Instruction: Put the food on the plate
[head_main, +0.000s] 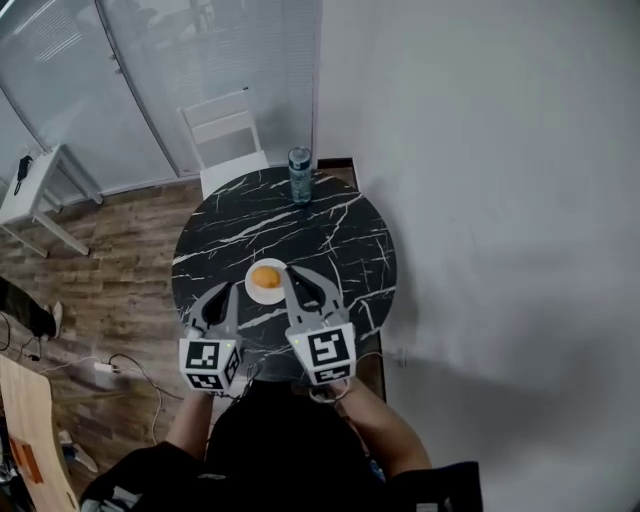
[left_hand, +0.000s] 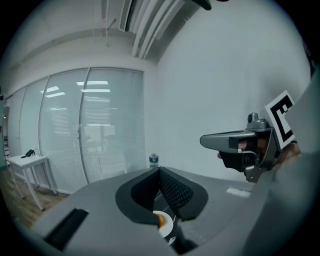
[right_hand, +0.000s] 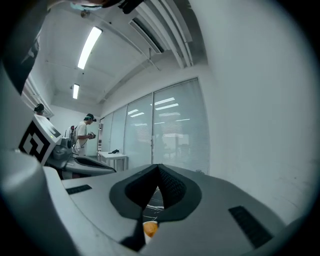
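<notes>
An orange piece of food (head_main: 265, 277) lies on a small white plate (head_main: 268, 295) near the front of a round black marble table (head_main: 340, 240). Both grippers hang above the table's near edge, raised and pointing roughly level. My left gripper (head_main: 222, 293) is shut and empty, just left of the plate. My right gripper (head_main: 297, 279) is shut and empty, at the plate's right. In the left gripper view the closed jaws meet at the left gripper (left_hand: 160, 171), with the food (left_hand: 160, 218) and plate (left_hand: 168, 227) below. In the right gripper view the right gripper (right_hand: 159, 168) is closed above the food (right_hand: 150, 228).
A water bottle (head_main: 300, 175) stands at the table's far edge, with a white chair (head_main: 225, 135) behind it. A white side table (head_main: 40, 185) stands far left on the wooden floor. A white wall runs along the right. A person (right_hand: 83, 132) stands far off by glass partitions.
</notes>
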